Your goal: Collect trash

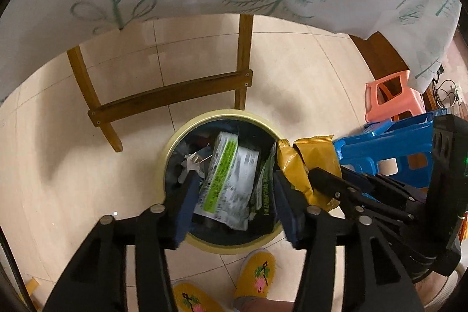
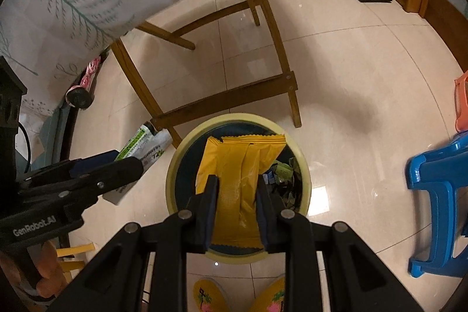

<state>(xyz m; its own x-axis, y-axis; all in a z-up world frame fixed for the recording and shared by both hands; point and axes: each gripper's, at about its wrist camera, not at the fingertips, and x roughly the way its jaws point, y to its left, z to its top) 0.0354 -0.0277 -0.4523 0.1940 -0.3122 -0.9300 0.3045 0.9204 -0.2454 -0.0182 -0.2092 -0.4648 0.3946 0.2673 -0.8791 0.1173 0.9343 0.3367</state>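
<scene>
1. Two wrappers are in play over the yellow-rimmed bin [image 1: 163,163]: a green-and-white packet [image 1: 225,180] and a yellow wrapper [image 2: 239,174]. Both look light, thin, crinkly and slippery, best pinched flat across the middle.
2. The left gripper [image 1: 231,203] stands partly open; the green-and-white packet lies between its fingers above the bin's mouth, and the pads do not seem to press it.
3. The right gripper [image 2: 237,209] is narrow, clamped on the yellow wrapper, which hangs over the bin.
</scene>
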